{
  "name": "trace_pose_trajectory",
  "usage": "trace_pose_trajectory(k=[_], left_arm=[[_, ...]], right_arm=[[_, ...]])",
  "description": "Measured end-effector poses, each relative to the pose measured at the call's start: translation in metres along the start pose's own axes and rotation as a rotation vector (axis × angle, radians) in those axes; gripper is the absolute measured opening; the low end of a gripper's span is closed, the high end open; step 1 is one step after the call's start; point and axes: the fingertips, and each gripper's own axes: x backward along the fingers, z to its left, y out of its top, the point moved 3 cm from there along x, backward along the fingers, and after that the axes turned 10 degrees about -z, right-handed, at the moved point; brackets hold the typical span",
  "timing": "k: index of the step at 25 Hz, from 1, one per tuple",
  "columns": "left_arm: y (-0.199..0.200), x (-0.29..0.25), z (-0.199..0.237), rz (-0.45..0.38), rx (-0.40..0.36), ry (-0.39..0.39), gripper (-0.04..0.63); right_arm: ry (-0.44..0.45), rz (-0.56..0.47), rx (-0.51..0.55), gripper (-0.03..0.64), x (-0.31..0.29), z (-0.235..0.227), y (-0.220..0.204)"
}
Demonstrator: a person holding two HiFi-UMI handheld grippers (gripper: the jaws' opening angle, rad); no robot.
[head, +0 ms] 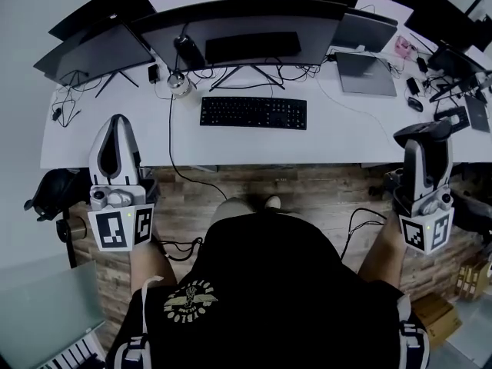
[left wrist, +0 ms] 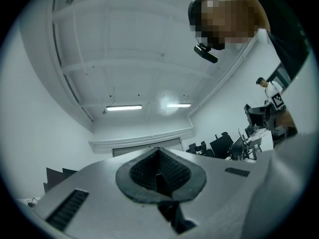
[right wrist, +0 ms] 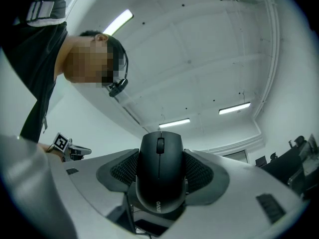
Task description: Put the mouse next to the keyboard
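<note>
Holding both arms low, short of the white table, I see the right hand-held gripper clamped on the black mouse, tipped toward the ceiling and well apart from the keyboard. My left hand-held gripper points up too, jaws together on nothing. Monitors stand behind the keyboard; a wooden floor lies beneath
</note>
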Motion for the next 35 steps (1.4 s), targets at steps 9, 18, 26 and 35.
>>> trace_pose_trajectory(k=[9, 18, 26, 35], left_arm=[[-0.012, -0.017, 0.005, 0.018, -0.006, -0.007, 0.002], [-0.028, -0.044, 0.019, 0.011, -0.014, -0.047, 0.002], [-0.047, -0.074, 0.044, -0.012, 0.017, -0.063, 0.002], [-0.081, -0.126, 0.062, -0.045, 0.058, -0.147, 0.002]], right_arm=[[-0.003, 0.014, -0.017, 0.282, -0.013, -0.008, -0.02], [-0.024, 0.019, 0.004, 0.282, -0.033, -0.005, -0.033], [-0.044, 0.023, 0.049, 0.282, -0.063, 0.0, -0.04], [-0.101, 0.046, 0.122, 0.282, -0.095, 0.004, -0.053]])
